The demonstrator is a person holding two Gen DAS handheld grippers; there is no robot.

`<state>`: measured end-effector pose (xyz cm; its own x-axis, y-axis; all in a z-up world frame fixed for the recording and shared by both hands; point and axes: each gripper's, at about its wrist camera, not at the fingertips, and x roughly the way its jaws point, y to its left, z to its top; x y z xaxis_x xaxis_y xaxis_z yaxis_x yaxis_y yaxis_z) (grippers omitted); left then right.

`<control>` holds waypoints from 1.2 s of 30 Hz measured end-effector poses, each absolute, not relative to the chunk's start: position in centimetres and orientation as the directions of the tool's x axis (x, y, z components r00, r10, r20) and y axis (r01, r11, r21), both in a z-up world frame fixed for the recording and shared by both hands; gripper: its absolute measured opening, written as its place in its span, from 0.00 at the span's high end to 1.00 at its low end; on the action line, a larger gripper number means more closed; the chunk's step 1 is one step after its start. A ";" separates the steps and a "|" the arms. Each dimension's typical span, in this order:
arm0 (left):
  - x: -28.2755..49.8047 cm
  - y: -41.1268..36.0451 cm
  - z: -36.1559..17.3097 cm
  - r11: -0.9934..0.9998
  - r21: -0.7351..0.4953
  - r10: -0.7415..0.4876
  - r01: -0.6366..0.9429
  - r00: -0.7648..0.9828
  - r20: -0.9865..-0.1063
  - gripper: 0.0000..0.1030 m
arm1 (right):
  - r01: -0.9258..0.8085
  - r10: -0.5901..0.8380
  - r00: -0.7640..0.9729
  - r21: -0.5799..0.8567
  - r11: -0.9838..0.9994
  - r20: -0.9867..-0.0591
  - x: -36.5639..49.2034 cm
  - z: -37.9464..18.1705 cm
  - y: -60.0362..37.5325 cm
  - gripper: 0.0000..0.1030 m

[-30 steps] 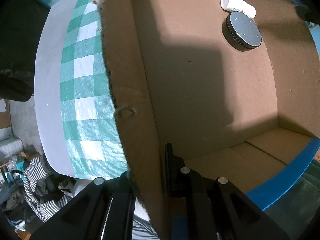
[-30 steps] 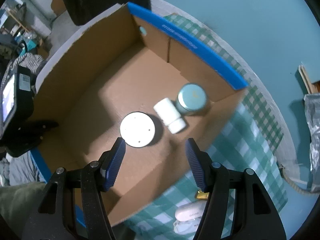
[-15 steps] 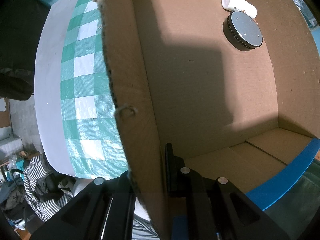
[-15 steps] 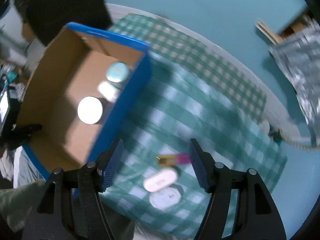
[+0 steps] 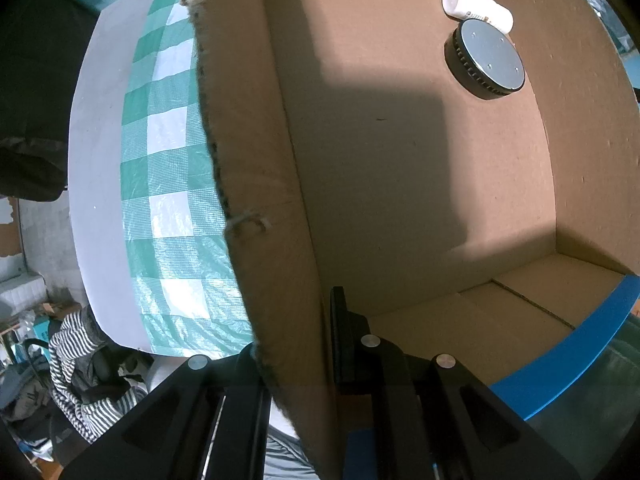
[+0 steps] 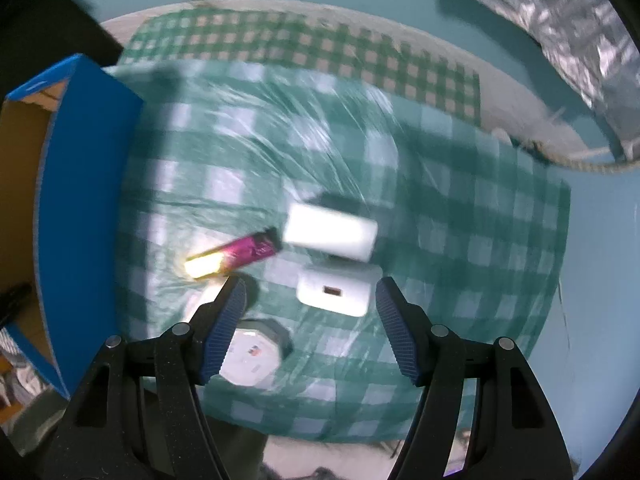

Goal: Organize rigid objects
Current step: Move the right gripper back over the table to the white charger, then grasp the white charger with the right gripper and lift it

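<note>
Here, left fingers (image 5: pixel 298 344) pinching corrugated cardboard box (image 5: pixel 400 152) wall, right fingers (image 6: pixel 308 312) spread wide above smooth white charger (image 6: pixel 334 290)

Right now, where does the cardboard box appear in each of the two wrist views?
Left wrist: the cardboard box fills most of the frame, its wall clamped by the left gripper.
Right wrist: only its corner at the left edge.
Shared landmark: the box's blue rim, and the green checked cloth.

Rough matt cardboard box (image 5: pixel 400 184); glossy plastic checked cloth (image 6: pixel 460 216); smooth white charger (image 6: pixel 334 290).
</note>
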<state>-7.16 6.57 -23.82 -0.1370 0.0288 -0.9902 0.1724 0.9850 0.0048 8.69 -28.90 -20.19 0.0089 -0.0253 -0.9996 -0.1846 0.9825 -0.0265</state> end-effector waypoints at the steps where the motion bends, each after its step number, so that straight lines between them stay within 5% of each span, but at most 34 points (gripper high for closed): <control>1: -7.1 6.6 -23.8 0.985 0.006 0.030 0.172 -0.137 -0.990 0.92 | -0.177 -0.030 0.003 -0.030 0.984 -1.000 8.7 -20.6 -29.1 0.34; 20: -7.0 6.5 -23.9 0.986 0.005 0.029 0.169 -0.140 -0.990 0.92 | -0.110 -0.192 -0.002 -0.190 0.975 -0.981 10.0 -25.8 -28.9 0.34; 24: -7.0 6.6 -23.9 0.986 0.005 0.029 0.168 -0.141 -0.990 0.92 | -0.112 -0.228 0.003 -0.226 0.968 -0.974 10.1 -26.4 -28.9 0.44; 36: -7.0 6.5 -24.0 0.986 0.005 0.029 0.167 -0.141 -0.990 0.92 | -0.115 -0.163 0.034 -0.166 0.979 -0.986 8.8 -23.5 -29.2 0.53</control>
